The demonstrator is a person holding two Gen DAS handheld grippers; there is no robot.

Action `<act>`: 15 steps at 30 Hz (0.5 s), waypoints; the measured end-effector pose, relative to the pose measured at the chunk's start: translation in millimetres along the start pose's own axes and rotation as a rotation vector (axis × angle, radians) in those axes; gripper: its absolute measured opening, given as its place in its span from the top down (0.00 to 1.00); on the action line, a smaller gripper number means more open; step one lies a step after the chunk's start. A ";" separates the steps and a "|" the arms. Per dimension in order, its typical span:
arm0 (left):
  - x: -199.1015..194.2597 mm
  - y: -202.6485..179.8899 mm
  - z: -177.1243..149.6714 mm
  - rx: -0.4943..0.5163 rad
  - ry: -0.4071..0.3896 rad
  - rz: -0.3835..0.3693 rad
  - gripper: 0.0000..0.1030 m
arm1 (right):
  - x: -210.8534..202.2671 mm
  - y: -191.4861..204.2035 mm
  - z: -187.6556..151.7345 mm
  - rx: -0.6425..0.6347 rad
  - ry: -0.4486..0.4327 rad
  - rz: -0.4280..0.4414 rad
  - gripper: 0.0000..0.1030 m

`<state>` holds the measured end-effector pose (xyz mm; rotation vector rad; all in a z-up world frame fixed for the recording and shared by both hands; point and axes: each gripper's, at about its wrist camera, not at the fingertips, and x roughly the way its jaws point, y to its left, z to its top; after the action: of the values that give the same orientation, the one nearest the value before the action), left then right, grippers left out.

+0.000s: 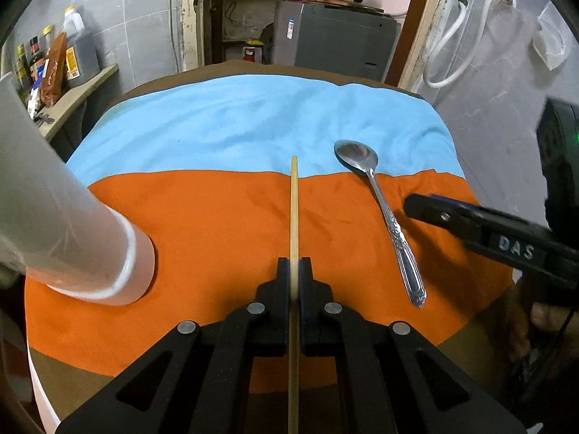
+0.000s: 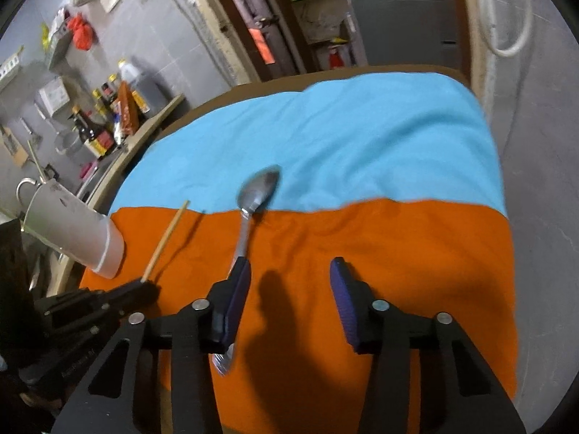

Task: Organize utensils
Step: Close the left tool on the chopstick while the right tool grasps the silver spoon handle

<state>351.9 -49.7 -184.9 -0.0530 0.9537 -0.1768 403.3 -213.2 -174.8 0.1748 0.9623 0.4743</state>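
Left claw [image 1: 295, 271]: clenched on the thin wooden chopstick [image 1: 294, 209], pointing straight ahead.
Right claw [image 2: 289, 278]: released, silver metal spoon [image 2: 253, 199] at its left finger, handle toward it.
Tall white cup [image 1: 90, 238]: left of left claw.

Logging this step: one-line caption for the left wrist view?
Left gripper clamps a chopstick; spoon lies on the cloth beside it.

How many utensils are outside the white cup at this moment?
2. A wooden chopstick is clamped in the left gripper; a metal spoon lies on the cloth beside the open right gripper. The cup may hide more.
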 end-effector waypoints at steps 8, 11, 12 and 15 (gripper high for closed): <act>-3.2 4.7 -0.2 -0.025 0.001 0.003 0.97 | 31.0 17.7 20.1 -0.055 0.068 0.003 0.78; -2.2 5.6 0.5 -0.037 0.007 0.015 0.97 | 37.8 22.6 23.7 -0.075 0.085 -0.018 0.79; -2.5 5.9 0.7 -0.041 0.010 0.014 0.97 | 38.9 23.9 25.3 -0.077 0.089 -0.022 0.79; -1.9 5.8 2.2 -0.038 0.019 0.017 0.97 | 44.5 25.8 29.8 -0.081 0.107 -0.050 0.80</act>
<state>353.4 -43.7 -182.8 -0.0783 0.9763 -0.1437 441.1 -167.9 -182.2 0.0523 1.0475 0.4801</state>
